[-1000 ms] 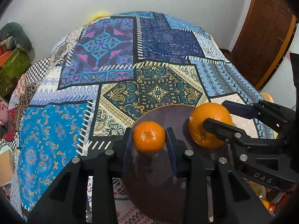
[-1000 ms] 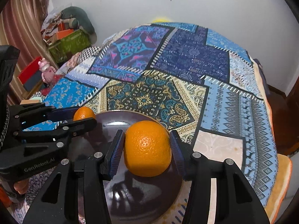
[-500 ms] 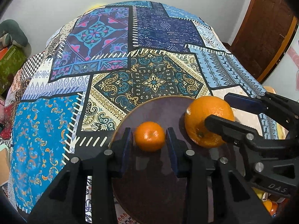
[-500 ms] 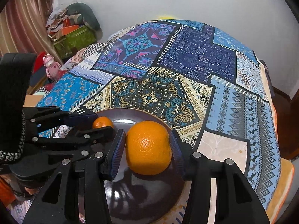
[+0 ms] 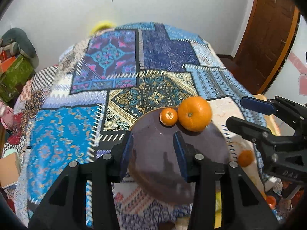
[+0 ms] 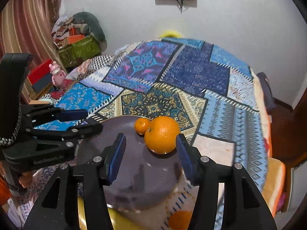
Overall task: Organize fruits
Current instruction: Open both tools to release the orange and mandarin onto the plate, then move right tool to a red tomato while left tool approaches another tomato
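The near half of the plate (image 5: 157, 153) lay bare, open to a tool from the frame's bottom edge. At its far rim the orange (image 5: 194, 113) and the mandarin (image 5: 168, 116) sat touching, blocking that side. The bedspread (image 5: 63, 134) spread free across the left and upper frame. In the right view the left tool (image 6: 84, 118) hung wide open over the plate's left edge (image 6: 107, 124), closing off that approach.
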{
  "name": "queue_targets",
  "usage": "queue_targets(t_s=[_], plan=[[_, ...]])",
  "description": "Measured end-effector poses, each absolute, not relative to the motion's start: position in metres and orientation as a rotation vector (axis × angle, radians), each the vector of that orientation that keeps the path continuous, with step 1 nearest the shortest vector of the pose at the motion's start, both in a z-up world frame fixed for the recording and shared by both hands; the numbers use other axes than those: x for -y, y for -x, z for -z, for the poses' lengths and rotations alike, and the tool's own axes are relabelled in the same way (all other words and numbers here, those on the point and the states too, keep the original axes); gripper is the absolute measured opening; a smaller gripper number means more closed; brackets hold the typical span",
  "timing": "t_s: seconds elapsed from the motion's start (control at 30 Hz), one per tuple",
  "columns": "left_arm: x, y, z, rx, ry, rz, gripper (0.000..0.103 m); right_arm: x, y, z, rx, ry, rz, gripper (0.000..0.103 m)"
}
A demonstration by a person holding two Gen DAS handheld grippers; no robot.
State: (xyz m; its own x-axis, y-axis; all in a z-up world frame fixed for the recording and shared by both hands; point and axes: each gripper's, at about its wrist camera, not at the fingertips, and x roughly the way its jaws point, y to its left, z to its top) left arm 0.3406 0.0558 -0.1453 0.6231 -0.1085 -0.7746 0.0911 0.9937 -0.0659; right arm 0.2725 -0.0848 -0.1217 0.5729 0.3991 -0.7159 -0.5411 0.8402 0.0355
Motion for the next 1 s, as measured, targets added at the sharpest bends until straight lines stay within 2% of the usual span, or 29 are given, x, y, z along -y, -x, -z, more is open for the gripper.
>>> queue_targets(t_s=[0.3, 0.43, 0.7, 1.0], plan=[[-0.049, -0.262, 0.089, -0.781, 0.013, 0.137, 0.053, 0.119, -0.212, 0.076, -0.664, 0.167, -0.504, 0.064], [-0.043, -0.227, 0.075, -0.747, 0.011, 0.142, 0.062, 0.132, -0.185, 0.067, -0.629, 0.169, -0.479, 0.07], [-0.027, -0.18, 0.083, -0.778, 0.016, 0.157, 0.066, 0.159, -0.135, 0.071, -0.616, 0.169, -0.43, 0.074], [0.001, -0.152, 0.119, -0.861, 0.061, 0.181, 0.066, 0.185, -0.099, 0.108, -0.7, 0.135, -0.397, 0.075]])
